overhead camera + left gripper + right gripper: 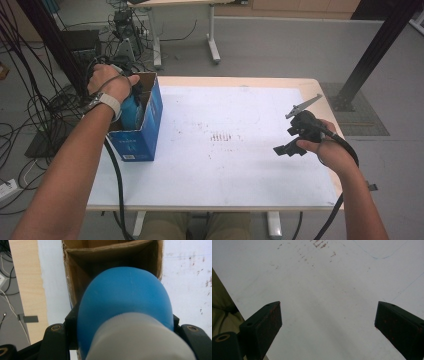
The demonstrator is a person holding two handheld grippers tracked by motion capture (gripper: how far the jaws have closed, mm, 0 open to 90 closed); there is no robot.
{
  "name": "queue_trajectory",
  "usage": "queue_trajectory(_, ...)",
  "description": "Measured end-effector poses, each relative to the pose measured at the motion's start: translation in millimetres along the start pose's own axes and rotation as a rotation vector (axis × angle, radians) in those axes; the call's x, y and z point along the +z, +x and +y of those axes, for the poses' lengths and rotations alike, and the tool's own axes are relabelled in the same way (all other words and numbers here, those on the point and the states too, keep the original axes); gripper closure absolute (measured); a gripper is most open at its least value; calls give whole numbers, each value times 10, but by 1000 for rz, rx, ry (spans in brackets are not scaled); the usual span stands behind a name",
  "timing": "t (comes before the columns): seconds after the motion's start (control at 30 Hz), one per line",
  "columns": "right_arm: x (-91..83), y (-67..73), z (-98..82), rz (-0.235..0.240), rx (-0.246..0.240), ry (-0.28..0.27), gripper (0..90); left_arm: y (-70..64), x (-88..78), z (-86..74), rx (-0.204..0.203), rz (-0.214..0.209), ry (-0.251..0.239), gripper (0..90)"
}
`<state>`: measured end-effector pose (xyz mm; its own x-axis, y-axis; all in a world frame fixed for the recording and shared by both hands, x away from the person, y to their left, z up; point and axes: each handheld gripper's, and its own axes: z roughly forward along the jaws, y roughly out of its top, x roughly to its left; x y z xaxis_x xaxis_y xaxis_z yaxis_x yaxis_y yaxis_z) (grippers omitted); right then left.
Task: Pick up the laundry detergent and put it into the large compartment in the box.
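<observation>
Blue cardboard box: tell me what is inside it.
A blue and white bottle, held by the left tool, is partly inside the blue cardboard box. The bottle covers the box's bottom, so anything beneath stays unseen.

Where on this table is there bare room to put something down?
The white mat lies bare from the blue cardboard box across to the right gripper, apart from faint rusty marks mid-table. The left edge is crowded: there the left gripper holds a blue bottle over the open box.
</observation>
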<state>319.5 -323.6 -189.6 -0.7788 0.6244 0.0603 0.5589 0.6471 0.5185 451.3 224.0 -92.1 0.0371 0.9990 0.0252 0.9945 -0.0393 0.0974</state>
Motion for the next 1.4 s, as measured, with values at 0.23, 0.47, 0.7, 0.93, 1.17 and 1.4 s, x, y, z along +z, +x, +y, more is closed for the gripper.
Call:
queue_trajectory(0.23,21,-1,14,2,1,3,73,-4,63,-7,0,2,-3,391)
queue_trajectory(0.47,28,-4,23,3,1,5,73,4,136,-5,3,-1,1,391)
queue_trajectory(0.7,48,-10,20,7,2,8,73,-10,194,-17,3,2,-5,391)
queue_trajectory(0.93,50,-11,4,8,8,8,73,-21,274,-8,9,3,3,391)
queue_trajectory(1.17,50,-14,-14,7,13,11,73,-32,363,-10,9,6,8,390)
queue_trajectory(1.4,62,-15,-9,9,14,13,73,-33,441,-5,17,5,14,390)
